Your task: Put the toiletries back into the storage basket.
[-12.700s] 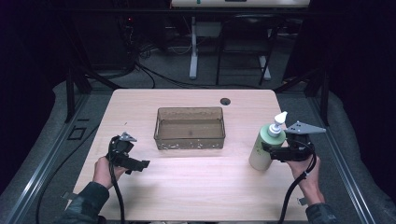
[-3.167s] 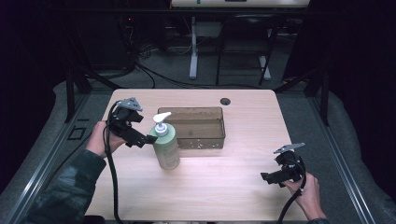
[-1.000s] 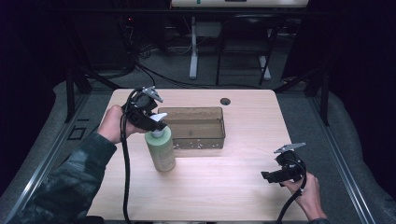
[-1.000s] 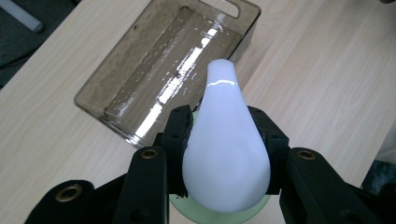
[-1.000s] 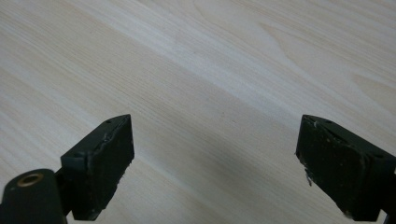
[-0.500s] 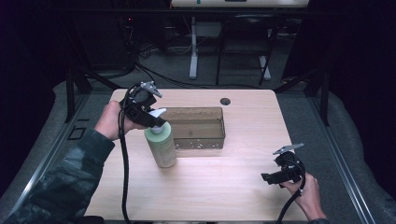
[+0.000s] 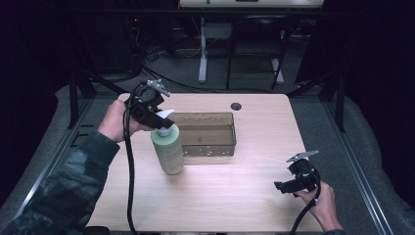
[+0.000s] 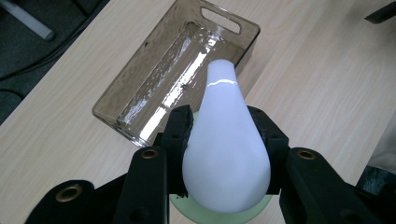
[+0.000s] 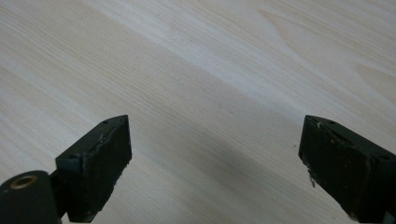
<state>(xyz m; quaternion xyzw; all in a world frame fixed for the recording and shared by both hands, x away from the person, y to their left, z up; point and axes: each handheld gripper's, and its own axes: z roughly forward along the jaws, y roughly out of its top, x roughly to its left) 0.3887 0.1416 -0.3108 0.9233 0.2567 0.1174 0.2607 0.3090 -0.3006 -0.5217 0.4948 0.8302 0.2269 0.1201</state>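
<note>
- My left claw [image 7: 159, 121] is clamped on the white pump head [image 8: 224, 140] of the green bottle [image 7: 168, 149], which hangs just beneath it, near the bench [image 7: 235, 196].
- The clear tray [image 8: 173, 74] sits just ahead of this claw; I judge the bottle goes in there.
- To do it well I'd lift until the base clears the near wall, move forward slowly, keep the bottle plumb, and lower before releasing.
- My right claw [image 9: 215, 168] stands apart, holding nothing, low over bare bench, its jaws having just been opening.
</note>
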